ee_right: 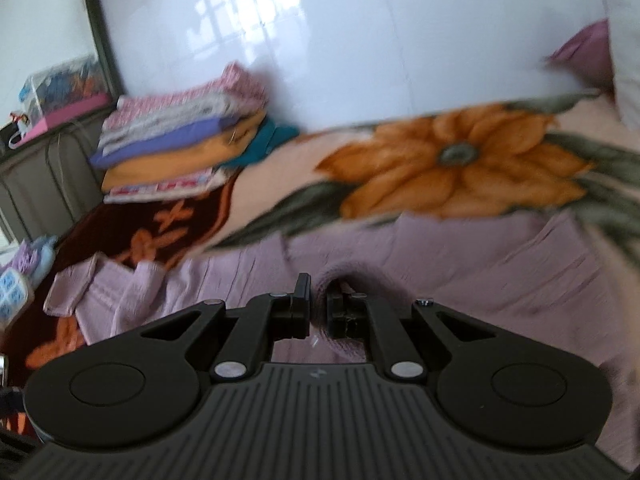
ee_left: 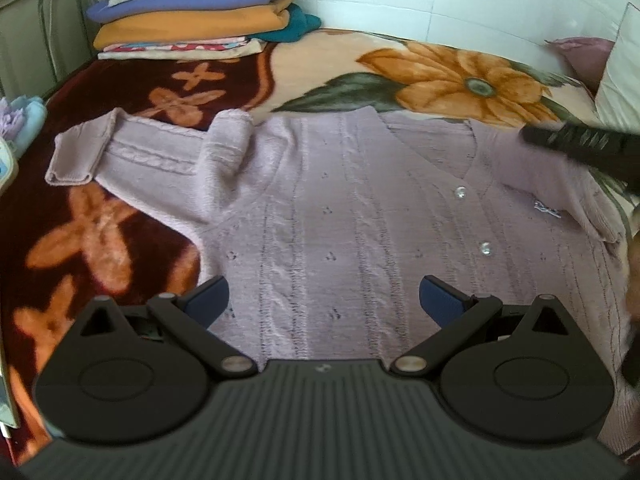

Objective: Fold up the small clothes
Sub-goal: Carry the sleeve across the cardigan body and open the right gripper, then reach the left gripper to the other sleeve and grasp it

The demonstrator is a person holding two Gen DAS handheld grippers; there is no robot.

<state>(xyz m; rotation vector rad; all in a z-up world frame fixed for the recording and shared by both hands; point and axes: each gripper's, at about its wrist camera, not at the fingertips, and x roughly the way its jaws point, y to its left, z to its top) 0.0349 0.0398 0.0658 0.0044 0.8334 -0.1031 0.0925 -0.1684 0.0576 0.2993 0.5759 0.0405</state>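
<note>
A lilac knitted cardigan (ee_left: 320,208) with clear buttons lies front-up on the flowered blanket (ee_left: 440,76). Its left sleeve (ee_left: 132,148) stretches out to the left, cuff turned back. My left gripper (ee_left: 324,296) hovers open over the cardigan's lower body, with nothing between its blue pads. My right gripper (ee_right: 319,300) is shut on a bunch of the cardigan's right sleeve (ee_right: 348,276). In the left wrist view it enters from the right edge (ee_left: 532,136), with the sleeve draped across the cardigan's chest. The right wrist view is blurred by motion.
A stack of folded clothes (ee_left: 192,12) sits at the far left corner of the bed against the white wall. A pillow (ee_left: 620,64) lies at the far right. A metal bed rail (ee_left: 32,40) and small cloths (ee_left: 20,116) border the left side.
</note>
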